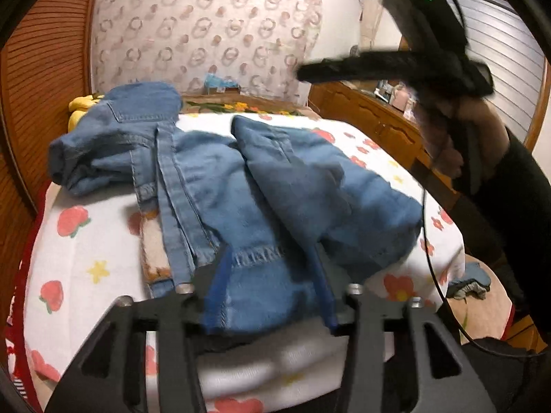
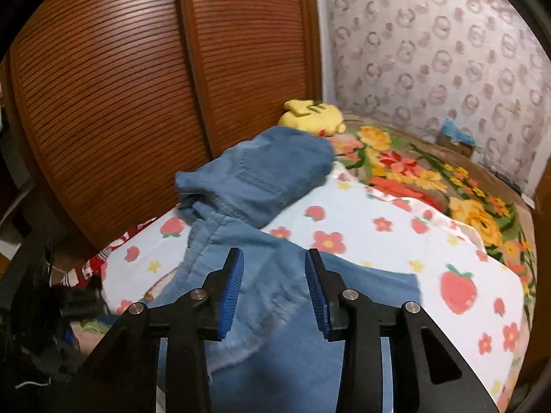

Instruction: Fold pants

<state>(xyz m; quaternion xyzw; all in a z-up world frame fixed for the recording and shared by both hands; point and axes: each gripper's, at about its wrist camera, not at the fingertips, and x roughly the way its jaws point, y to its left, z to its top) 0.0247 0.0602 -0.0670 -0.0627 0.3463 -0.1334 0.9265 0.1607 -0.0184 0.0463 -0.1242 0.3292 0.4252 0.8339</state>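
Blue jeans lie crumpled in a loose fold on a white strawberry-print blanket. The waist and back pocket are bunched at the far left, and a hemmed edge is nearest me. My left gripper is open, its blue pads spread to either side of that hem without pinching it. In the right wrist view my right gripper hovers open over the jeans, with denim under the gap and nothing gripped. It also shows as a blurred dark shape held by a hand, above the right side of the bed.
A yellow plush toy lies beyond the jeans. Louvred wooden wardrobe doors stand close on the left. A floral cover spreads behind, a wooden dresser is to the right, and a black cable hangs by the bed edge.
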